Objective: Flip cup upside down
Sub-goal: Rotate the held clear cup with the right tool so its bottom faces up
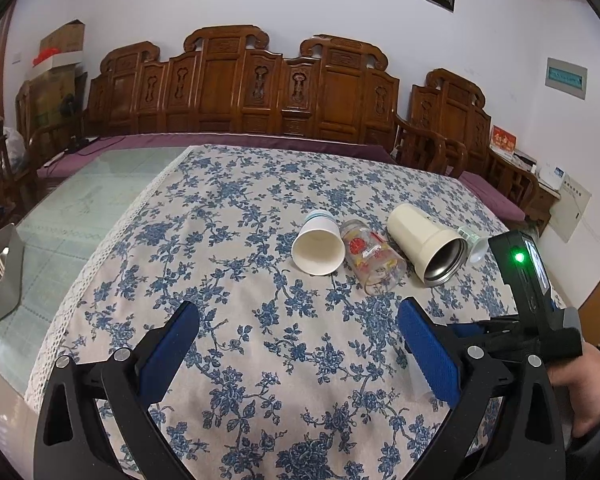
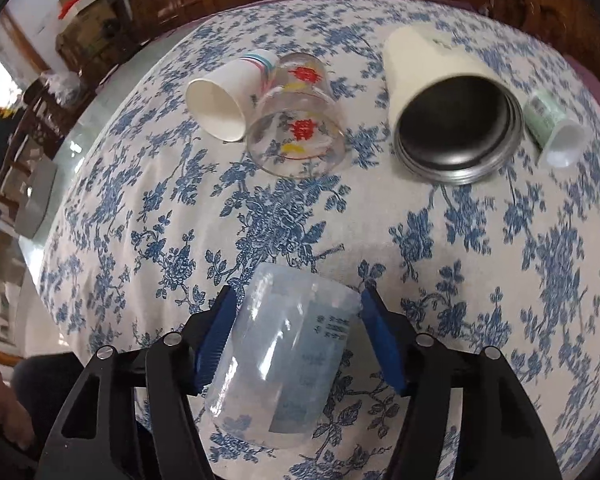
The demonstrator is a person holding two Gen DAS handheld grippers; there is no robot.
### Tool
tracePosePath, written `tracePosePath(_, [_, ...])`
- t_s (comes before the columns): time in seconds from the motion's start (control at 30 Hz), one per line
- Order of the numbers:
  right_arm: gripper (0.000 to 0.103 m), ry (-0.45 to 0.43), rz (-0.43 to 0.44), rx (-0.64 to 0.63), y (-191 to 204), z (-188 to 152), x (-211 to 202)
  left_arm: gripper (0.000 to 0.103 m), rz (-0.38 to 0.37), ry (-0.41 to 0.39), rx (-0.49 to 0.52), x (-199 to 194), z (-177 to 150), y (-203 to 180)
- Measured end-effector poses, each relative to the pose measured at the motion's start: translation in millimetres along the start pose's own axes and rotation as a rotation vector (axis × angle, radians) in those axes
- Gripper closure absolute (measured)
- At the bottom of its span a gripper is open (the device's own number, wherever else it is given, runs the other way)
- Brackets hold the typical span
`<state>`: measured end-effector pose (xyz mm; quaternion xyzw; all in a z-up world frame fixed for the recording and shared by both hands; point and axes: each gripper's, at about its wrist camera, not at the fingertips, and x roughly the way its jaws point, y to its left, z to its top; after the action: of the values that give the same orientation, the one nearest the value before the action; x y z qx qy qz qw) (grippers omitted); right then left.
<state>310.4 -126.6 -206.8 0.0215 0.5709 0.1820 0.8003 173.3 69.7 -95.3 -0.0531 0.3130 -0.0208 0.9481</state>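
Observation:
My right gripper [image 2: 296, 304] is shut on a clear plastic cup [image 2: 284, 360], held tilted above the flowered tablecloth [image 2: 480, 260]. Beyond it several cups lie on their sides: a white paper cup [image 2: 220, 104], a clear glass with red and yellow prints [image 2: 300, 128], a cream steel-lined tumbler [image 2: 452, 108] and a small green cup [image 2: 556, 128]. My left gripper [image 1: 298, 328] is open and empty, low over the cloth. In the left wrist view the paper cup [image 1: 318, 246], the glass [image 1: 374, 256] and the tumbler [image 1: 428, 244] lie ahead, and the right gripper's body [image 1: 536, 296] shows at the right.
The cloth covers part of a glass-topped table [image 1: 80, 208]. A grey holder with cutlery [image 1: 0, 272] stands at its left edge. A carved wooden bench [image 1: 240, 92] and chairs line the wall behind. My hand [image 1: 580, 384] grips the right tool.

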Motion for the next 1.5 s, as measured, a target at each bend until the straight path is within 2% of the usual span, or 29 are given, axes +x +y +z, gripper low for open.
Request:
tracePosePath(0.27, [0.032, 0.046, 0.046, 0.094, -6, 3, 8, 0.008, -0.007, -0.006, -0.003, -2, 0, -1])
tracePosePath(0.33, [0.041, 0.047, 0.053, 0.106, -6, 6, 10, 0.008, -0.009, -0.008, -0.006, -3, 0, -1])
tracePosePath(0.37, [0.042, 0.04, 0.052, 0.105, -6, 7, 10, 0.008, -0.008, -0.007, -0.005, -3, 0, -1])
tracePosePath(0.47, [0.043, -0.04, 0.064, 0.083, -6, 11, -2, 0.008, -0.008, -0.006, -0.007, -3, 1, -1])
tracePosePath(0.63, [0.043, -0.23, -0.037, -0.067, 4, 10, -28, 0.008, -0.009, -0.004, -0.004, -4, 1, -1])
tracePosePath(0.77, [0.044, -0.328, -0.079, -0.139, 2, 10, -31, 0.008, -0.008, 0.0, 0.0, -4, 1, -4])
tracePosePath(1.1, [0.045, -0.421, -0.086, -0.186, -5, -4, -38, 0.008, -0.003, 0.007, 0.002, 0, -1, -5])
tracePosePath(1.5, [0.045, -0.437, -0.095, -0.171, -15, -38, -49, 0.008, -0.004, 0.006, 0.016, 2, -4, -9])
